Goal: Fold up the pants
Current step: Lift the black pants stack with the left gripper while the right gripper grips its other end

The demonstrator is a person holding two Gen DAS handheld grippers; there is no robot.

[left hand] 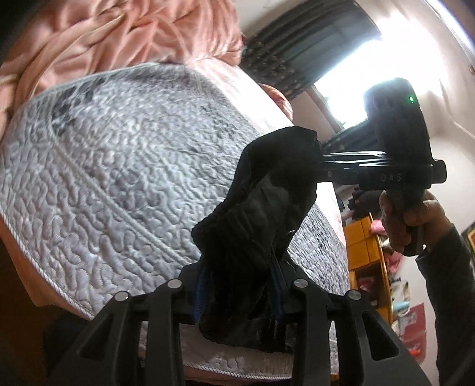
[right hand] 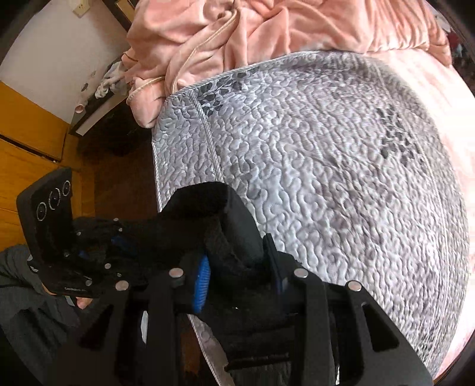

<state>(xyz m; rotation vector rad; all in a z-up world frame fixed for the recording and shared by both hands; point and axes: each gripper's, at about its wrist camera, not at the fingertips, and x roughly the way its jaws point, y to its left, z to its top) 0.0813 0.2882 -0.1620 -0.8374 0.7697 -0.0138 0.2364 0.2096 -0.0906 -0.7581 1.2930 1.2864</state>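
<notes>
Black pants [left hand: 261,213] clamped in left tool [left hand: 237,285] and right tool [right hand: 237,279] above bed [right hand: 341,166] edge; step: spreading; next: lay flat.

Right gripper [right hand: 240,276] clamped on black pants [right hand: 207,225], fabric bunched between blue-padded fingers [right hand: 202,282]. Pants span left to left gripper [right hand: 89,246], which also pinches fabric. Both held over near corner of grey quilted mattress [right hand: 341,178]. Pink blanket [right hand: 267,26] heaped at far end. Wooden floor [right hand: 26,142] at left.
</notes>
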